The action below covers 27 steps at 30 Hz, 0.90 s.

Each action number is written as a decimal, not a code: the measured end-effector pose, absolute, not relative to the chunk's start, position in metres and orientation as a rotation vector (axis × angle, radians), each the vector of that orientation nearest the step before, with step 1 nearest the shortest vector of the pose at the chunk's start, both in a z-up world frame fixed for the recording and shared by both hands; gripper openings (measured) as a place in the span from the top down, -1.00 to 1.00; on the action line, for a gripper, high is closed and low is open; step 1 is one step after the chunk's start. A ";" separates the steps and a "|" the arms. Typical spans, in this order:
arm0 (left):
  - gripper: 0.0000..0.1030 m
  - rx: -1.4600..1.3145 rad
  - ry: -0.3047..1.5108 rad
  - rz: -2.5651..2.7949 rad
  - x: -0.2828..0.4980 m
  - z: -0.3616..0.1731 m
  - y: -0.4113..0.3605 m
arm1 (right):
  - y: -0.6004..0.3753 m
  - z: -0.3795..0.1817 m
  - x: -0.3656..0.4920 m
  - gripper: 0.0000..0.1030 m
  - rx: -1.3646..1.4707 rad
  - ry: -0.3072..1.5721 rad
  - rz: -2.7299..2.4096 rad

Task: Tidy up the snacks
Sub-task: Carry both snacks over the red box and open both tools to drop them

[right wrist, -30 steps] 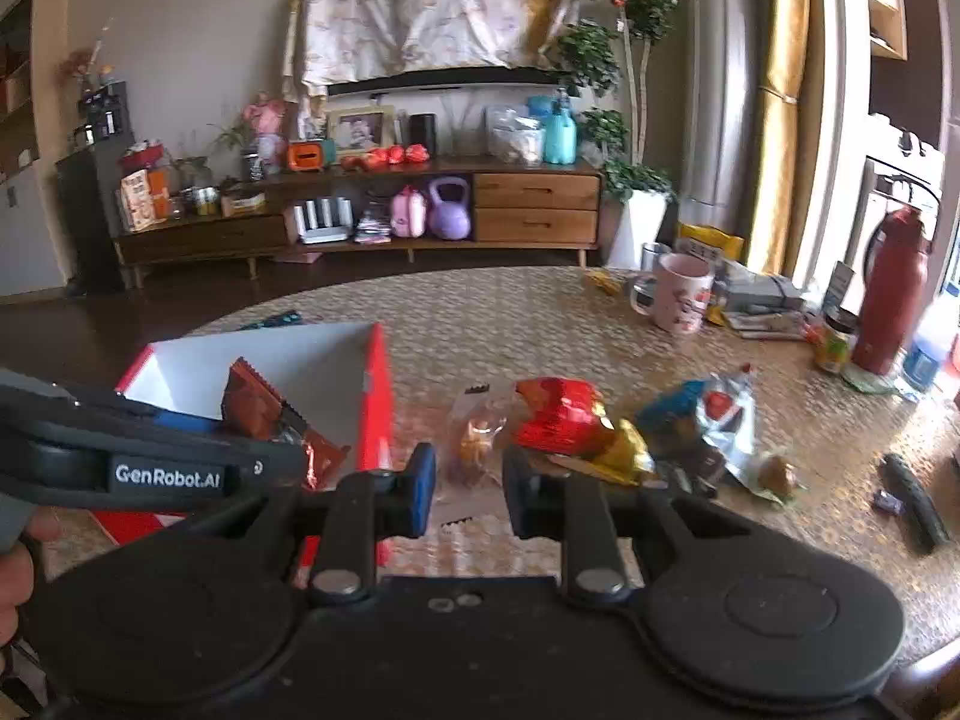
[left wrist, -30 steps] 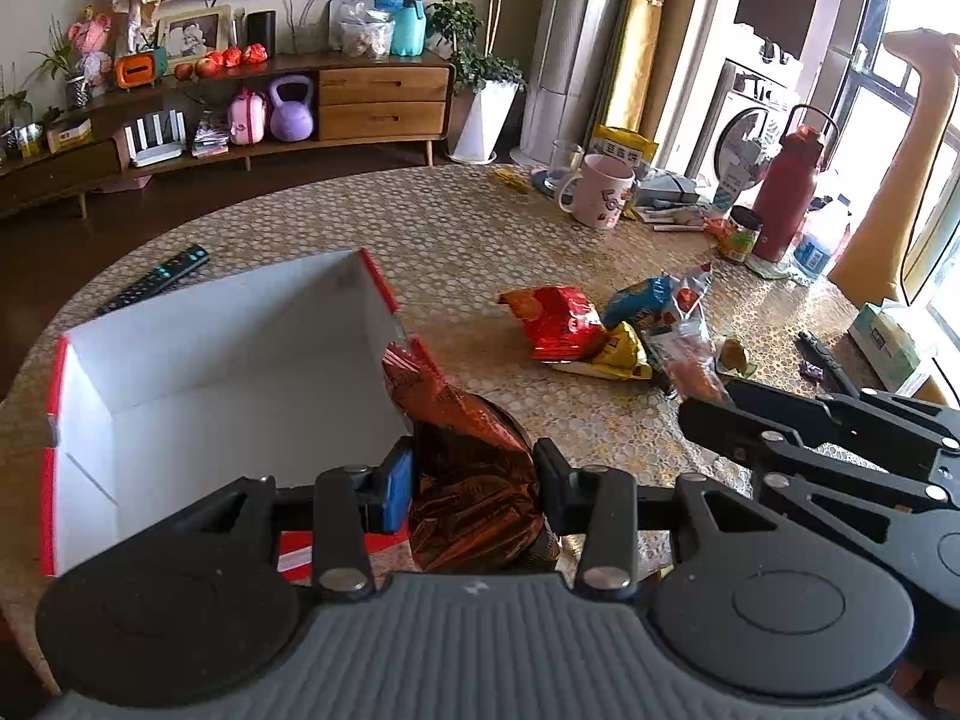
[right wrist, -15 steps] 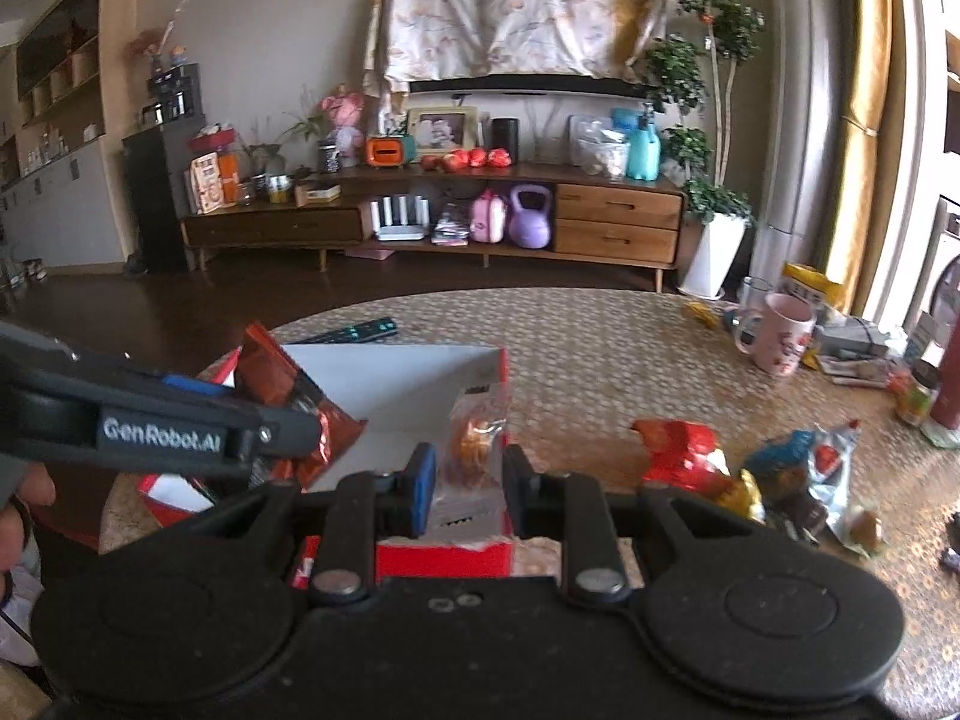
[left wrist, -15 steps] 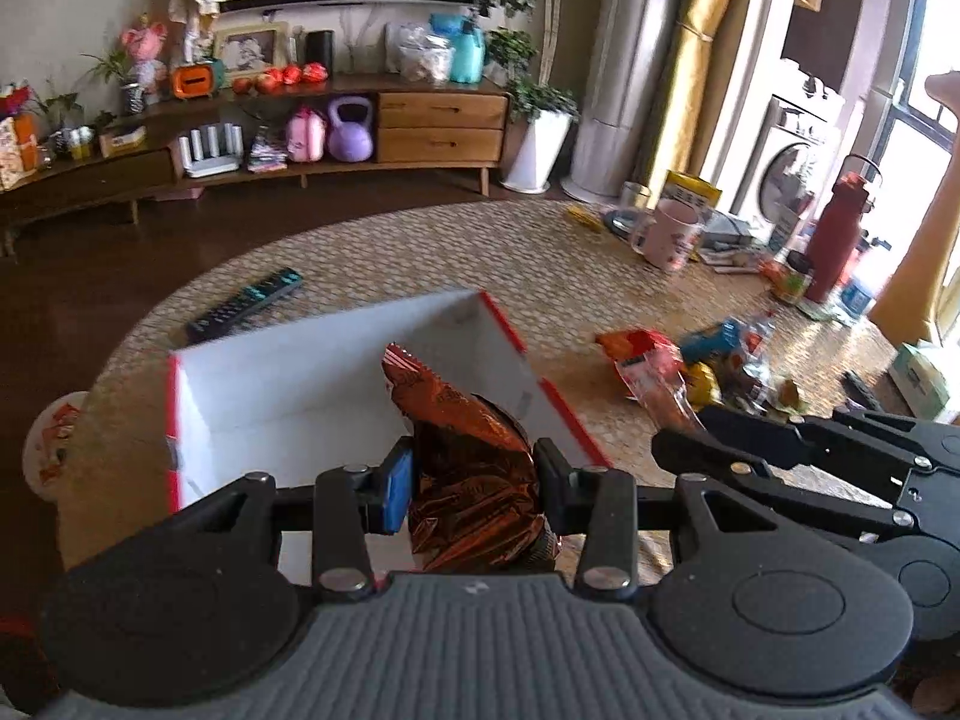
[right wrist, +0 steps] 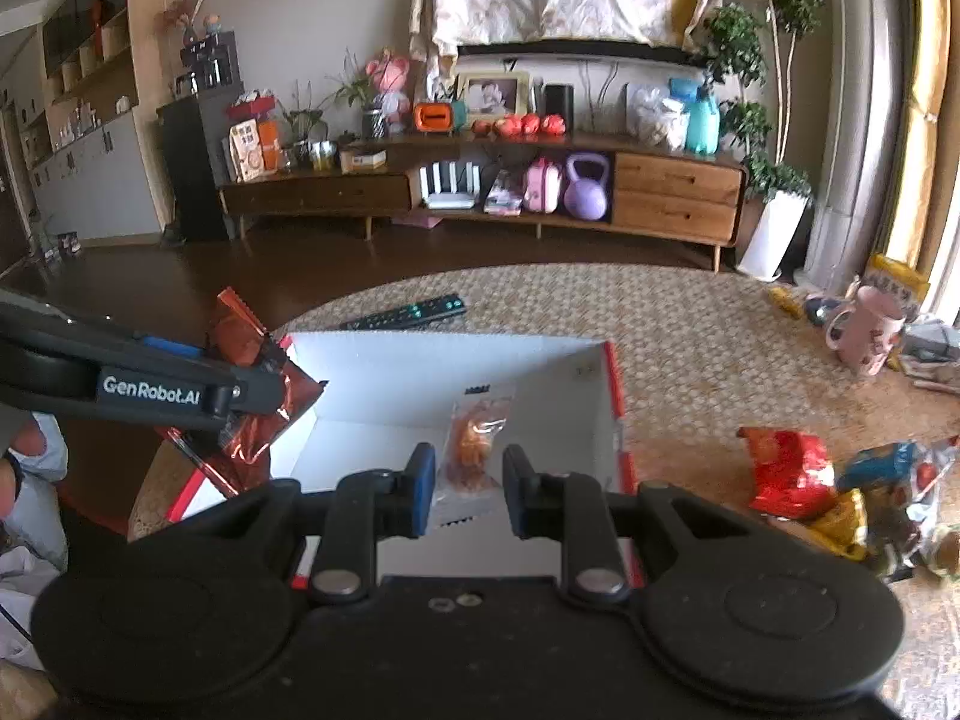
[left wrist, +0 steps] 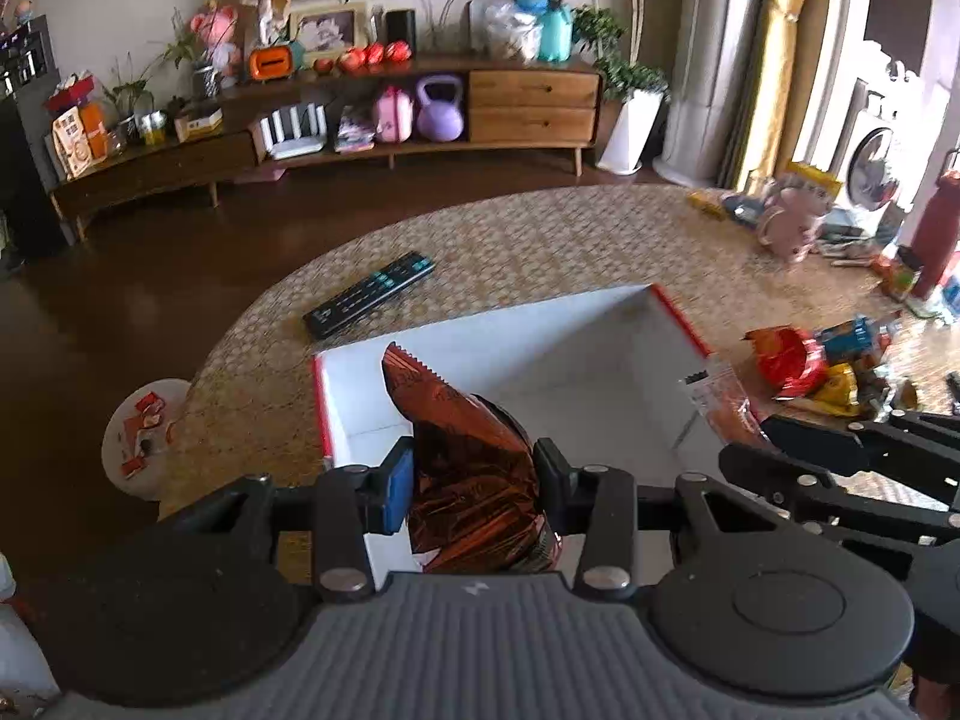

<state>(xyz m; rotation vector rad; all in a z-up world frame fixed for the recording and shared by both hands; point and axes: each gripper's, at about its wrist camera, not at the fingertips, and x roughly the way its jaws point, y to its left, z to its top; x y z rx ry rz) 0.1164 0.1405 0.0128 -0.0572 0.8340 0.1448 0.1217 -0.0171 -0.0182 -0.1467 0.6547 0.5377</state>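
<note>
With my left gripper (left wrist: 474, 483) clamped on the brown bag (left wrist: 474, 468) and my right gripper (right wrist: 465, 489) on the clear packet (right wrist: 474, 450) — both over the box (left wrist: 600, 336) — I should lower before letting go.

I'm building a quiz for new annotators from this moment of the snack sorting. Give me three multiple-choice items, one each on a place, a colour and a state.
1. Where does the black remote control lie?
A. on the table beyond the box
B. inside the box
C. on the floor

2. What colour trims the edges of the open white cardboard box?
A. green
B. red
C. yellow

3. What is the state of the left gripper?
A. open and empty
B. resting in the box
C. shut on the shiny copper-brown foil snack packet

Key: 1 A, the remote lies on the woven table cover past the box's far wall. 2 B, red strips run along the rim and corners. 3 C, the jaws press the packet from both sides.
</note>
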 end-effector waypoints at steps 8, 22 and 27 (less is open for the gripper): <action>0.20 -0.039 0.918 0.163 0.137 -0.022 0.161 | 0.006 -0.046 0.142 0.55 -0.164 0.739 0.530; 0.19 -0.040 1.038 0.166 0.148 -0.066 0.165 | 0.026 -0.076 0.153 0.55 -0.206 0.813 0.528; 0.17 -0.033 1.044 0.164 0.146 -0.070 0.164 | 0.026 -0.076 0.152 0.49 -0.209 0.819 0.527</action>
